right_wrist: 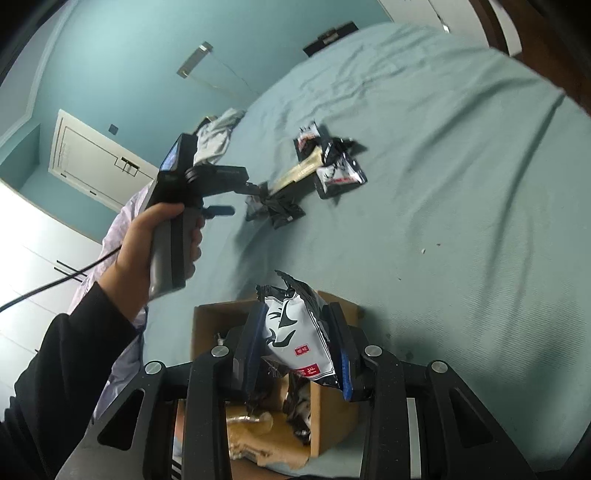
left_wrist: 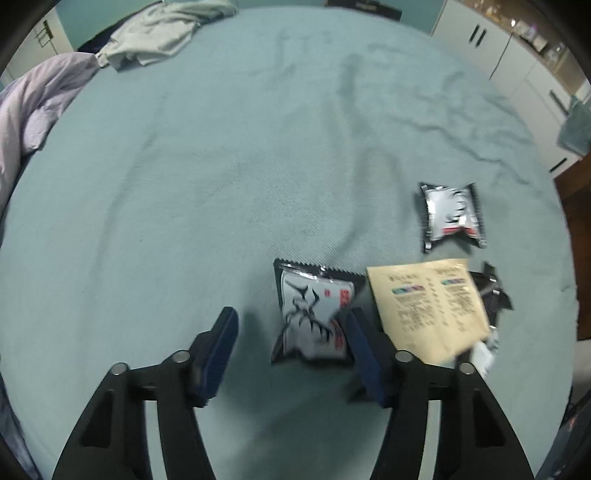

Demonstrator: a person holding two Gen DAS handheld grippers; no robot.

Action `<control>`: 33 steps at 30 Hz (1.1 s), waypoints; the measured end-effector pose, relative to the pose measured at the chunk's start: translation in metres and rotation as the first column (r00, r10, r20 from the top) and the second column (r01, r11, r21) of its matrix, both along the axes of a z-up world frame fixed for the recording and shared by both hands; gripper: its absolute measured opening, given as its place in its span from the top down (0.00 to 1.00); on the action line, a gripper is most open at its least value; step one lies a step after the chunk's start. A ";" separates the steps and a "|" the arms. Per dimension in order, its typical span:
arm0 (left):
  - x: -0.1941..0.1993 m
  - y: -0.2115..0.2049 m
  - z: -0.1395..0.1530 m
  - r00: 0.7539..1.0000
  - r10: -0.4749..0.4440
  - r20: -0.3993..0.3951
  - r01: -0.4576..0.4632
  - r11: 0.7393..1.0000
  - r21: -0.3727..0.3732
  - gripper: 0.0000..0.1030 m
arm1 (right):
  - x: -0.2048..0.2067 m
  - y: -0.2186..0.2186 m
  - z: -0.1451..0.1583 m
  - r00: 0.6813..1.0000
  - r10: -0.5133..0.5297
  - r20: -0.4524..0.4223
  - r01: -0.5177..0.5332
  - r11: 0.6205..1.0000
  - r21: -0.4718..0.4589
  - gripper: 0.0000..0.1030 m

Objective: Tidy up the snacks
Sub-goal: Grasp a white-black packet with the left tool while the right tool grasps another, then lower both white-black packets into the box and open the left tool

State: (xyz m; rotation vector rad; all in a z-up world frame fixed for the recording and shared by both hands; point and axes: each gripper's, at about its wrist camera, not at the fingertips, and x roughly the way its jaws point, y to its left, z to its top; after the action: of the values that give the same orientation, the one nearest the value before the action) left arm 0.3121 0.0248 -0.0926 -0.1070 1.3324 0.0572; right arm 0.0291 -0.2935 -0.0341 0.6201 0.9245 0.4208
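Two blue fingers of the right gripper [right_wrist: 299,345] pinch a snack packet [right_wrist: 295,332] above the box rim [right_wrist: 221,308] (left gripper [left_wrist: 291,334] spread wide).

Bare bedspread [left_wrist: 221,184] left (packets [left_wrist: 314,317] right)

A bed [left_wrist: 229,155] with a wrinkled teal cover filled both views. On it, in the left wrist view, a black-and-white packet [left_wrist: 316,317] lay at lower centre, a second packet [left_wrist: 451,214] at right, and a tan sachet [left_wrist: 428,306] at lower right over a dark wrapper [left_wrist: 493,291]. A grey garment [left_wrist: 162,33] and a lilac quilt [left_wrist: 33,110] lay at upper left. In the right wrist view, a cardboard box [right_wrist: 332,413] sat on the cover at bottom centre.
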 end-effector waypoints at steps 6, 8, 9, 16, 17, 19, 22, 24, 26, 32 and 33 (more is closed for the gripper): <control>-0.007 -0.007 -0.016 1.000 -0.014 0.002 0.014 0.999 -0.047 0.70 | 0.014 -0.006 -0.013 0.999 -0.009 -0.035 0.010 0.999 0.043 0.69; -0.019 -0.009 -0.012 1.000 -0.018 0.016 0.019 0.998 -0.065 0.71 | 0.012 -0.010 -0.014 0.999 -0.022 -0.037 0.024 0.998 0.055 0.69; -0.025 -0.008 -0.007 1.000 -0.009 0.027 0.010 0.998 -0.056 0.71 | 0.011 -0.010 -0.014 0.999 -0.024 -0.038 0.027 0.998 0.060 0.69; -0.096 0.000 0.054 0.992 -0.024 0.124 0.024 1.000 -0.001 0.72 | -0.003 0.006 -0.002 0.999 -0.032 -0.009 0.031 0.999 -0.025 0.69; -0.112 0.002 0.064 0.990 -0.032 0.137 0.032 0.999 -0.001 0.72 | -0.005 0.008 0.000 1.000 -0.030 -0.006 0.029 0.999 -0.041 0.69; -0.136 0.005 0.081 0.986 -0.045 0.162 0.047 0.999 -0.010 0.72 | -0.011 0.012 0.005 1.000 -0.029 -0.001 0.029 0.997 -0.071 0.69; -0.170 0.015 0.103 0.979 -0.063 0.194 0.072 0.997 -0.035 0.72 | -0.023 0.017 0.015 0.999 -0.026 0.030 0.029 0.994 -0.101 0.69; -0.200 0.022 0.111 0.974 -0.077 0.212 0.091 0.994 -0.057 0.72 | -0.032 0.019 0.022 0.998 -0.026 0.051 0.032 0.992 -0.121 0.69; -0.227 0.017 0.116 0.969 -0.103 0.223 0.120 0.991 -0.064 0.72 | -0.039 0.021 0.026 0.998 -0.019 0.057 0.025 0.992 -0.120 0.69; -0.286 0.003 0.101 0.956 -0.178 0.232 0.207 0.973 -0.106 0.72 | -0.050 0.024 0.032 0.998 -0.028 0.063 0.037 0.990 -0.136 0.69; -0.293 0.000 0.097 0.953 -0.190 0.237 0.220 0.970 -0.107 0.72 | -0.050 0.026 0.031 0.998 -0.028 0.062 0.037 0.988 -0.148 0.69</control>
State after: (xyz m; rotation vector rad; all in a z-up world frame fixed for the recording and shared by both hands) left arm 0.0192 0.0248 0.0048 -0.0830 1.1130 -0.2153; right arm -0.0205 -0.2672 -0.0030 0.4826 0.8792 0.3355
